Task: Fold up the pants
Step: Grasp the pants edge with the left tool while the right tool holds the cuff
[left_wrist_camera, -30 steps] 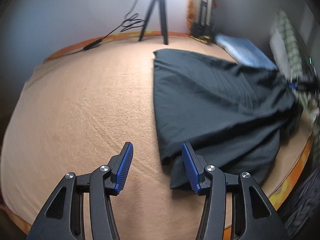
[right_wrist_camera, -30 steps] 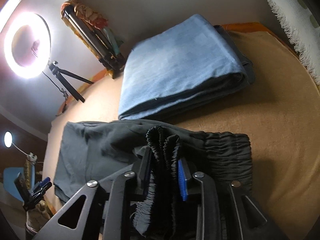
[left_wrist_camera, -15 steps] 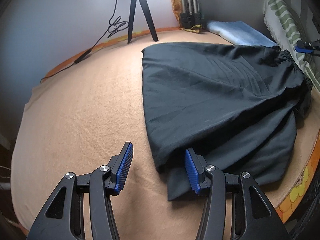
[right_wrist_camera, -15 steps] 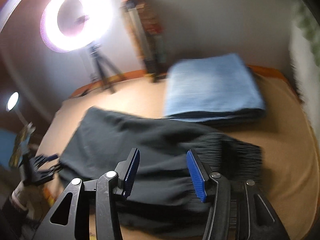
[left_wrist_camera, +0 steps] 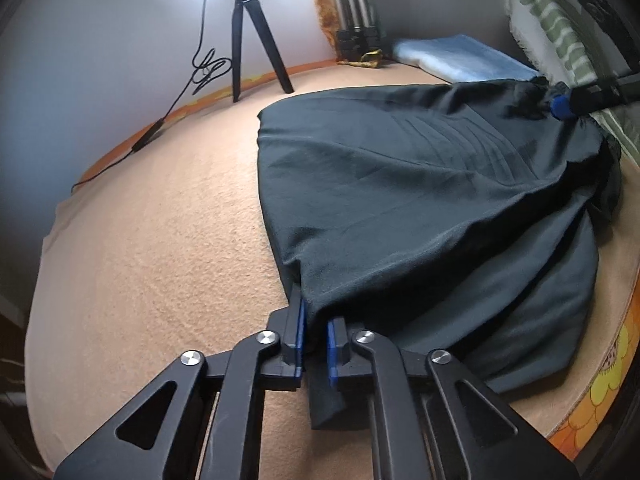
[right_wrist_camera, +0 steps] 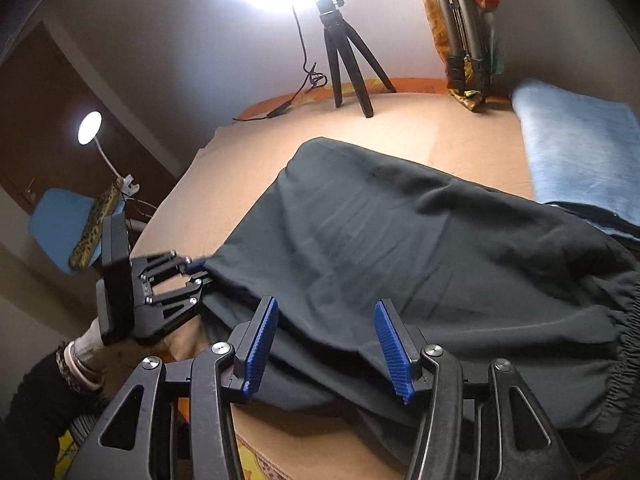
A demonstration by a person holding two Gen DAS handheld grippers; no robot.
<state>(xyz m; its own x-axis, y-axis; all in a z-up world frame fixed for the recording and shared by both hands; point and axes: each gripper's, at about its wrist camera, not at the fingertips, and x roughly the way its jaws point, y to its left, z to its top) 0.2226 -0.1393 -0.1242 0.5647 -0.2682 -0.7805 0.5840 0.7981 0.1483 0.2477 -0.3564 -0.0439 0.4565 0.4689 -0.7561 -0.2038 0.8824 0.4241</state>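
While left claw (left_wrist_camera: pixel 314 342) pinches pants (left_wrist_camera: pixel 420 200), lamp (right_wrist_camera: pixel 90 128)

My left gripper (left_wrist_camera: pixel 314 338) pinches the dark pants (left_wrist_camera: pixel 420 200) hem at six o'clock; the cloth spreads toward two o'clock, the tripod (left_wrist_camera: pixel 250 32) at twelve.

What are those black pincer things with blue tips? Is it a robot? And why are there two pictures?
No robot: a person holds a claw in each hand, and each claw carries a camera, so you get two pictures. The left claw has pinched shut on the hem of the dark pants, which lie spread on a tan blanket. The right claw hangs open above the pants, gripping nothing. In its picture you also see the left claw from the side. Behind are folded blue jeans and a small black tripod.
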